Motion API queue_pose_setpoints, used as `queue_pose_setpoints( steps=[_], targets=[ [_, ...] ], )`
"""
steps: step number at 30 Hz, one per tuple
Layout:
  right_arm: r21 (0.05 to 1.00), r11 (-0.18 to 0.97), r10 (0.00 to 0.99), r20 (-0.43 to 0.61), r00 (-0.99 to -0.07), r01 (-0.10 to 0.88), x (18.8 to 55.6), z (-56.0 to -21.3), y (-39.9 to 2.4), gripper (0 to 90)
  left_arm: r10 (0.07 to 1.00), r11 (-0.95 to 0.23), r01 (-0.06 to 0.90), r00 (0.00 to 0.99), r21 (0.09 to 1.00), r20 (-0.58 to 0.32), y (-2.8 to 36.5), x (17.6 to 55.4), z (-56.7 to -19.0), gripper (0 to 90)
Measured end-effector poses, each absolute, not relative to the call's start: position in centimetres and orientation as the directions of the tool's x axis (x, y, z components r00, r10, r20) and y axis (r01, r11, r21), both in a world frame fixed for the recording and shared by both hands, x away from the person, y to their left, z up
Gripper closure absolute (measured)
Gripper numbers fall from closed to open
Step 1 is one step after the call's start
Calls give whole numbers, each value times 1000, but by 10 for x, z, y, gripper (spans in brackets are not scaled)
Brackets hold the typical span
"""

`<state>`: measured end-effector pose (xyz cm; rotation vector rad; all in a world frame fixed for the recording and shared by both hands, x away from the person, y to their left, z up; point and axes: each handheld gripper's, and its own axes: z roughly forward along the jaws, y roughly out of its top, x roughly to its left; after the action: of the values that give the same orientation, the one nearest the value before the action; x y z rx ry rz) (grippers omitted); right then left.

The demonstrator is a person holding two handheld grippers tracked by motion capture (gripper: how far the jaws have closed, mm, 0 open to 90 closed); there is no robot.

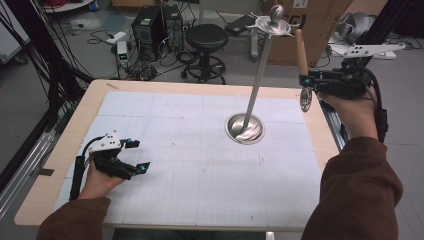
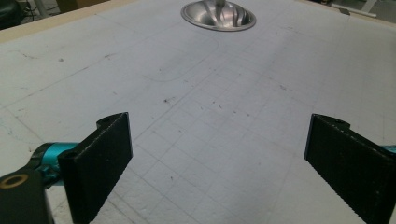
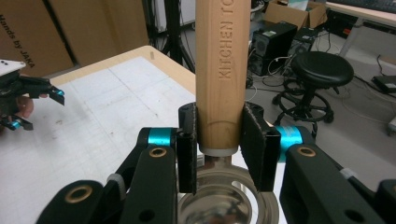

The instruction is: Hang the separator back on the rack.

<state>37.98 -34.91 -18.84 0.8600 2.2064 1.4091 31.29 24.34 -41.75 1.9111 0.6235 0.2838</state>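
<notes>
The left tool (image 1: 132, 156) rests low over the near left part of the tabletop (image 1: 200, 165), carried by the person's left hand (image 1: 97, 182). Its jaws stand wide apart, with nothing between them; in the left gripper view only the gridded white sheet (image 2: 210, 116) lies between the two black pads.

Farther in, right of the tabletop's centre, a metal stand (image 1: 244, 128) sits on the sheet. Its round base is flat on the surface, and a thin rod rises from it, leaning slightly, to a hooked top piece capped by a ball.

The right tool (image 1: 306, 80) is held above the far right edge of the tabletop by the right hand (image 1: 352, 107). Its jaws are closed to a narrow gap on the wooden handle (image 3: 222, 70) of a kitchen utensil, gripping it near the handle's lower end. The handle stands upright. Below the jaws, the utensil's round metal head (image 1: 305, 99) hangs clear of the tabletop. The utensil is just beside the stand's top, not touching it.

Beyond the tabletop, a black stool (image 1: 206, 37) stands on the floor.
</notes>
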Motion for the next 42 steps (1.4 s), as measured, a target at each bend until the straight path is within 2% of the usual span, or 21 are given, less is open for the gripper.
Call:
queue_pose_setpoints(
  steps=[42],
  targets=[
    [902, 300, 671, 32, -741, 310, 405, -207, -310, 685, 543, -295, 289, 835, 911, -89, 244, 312, -416, 83]
  ],
)
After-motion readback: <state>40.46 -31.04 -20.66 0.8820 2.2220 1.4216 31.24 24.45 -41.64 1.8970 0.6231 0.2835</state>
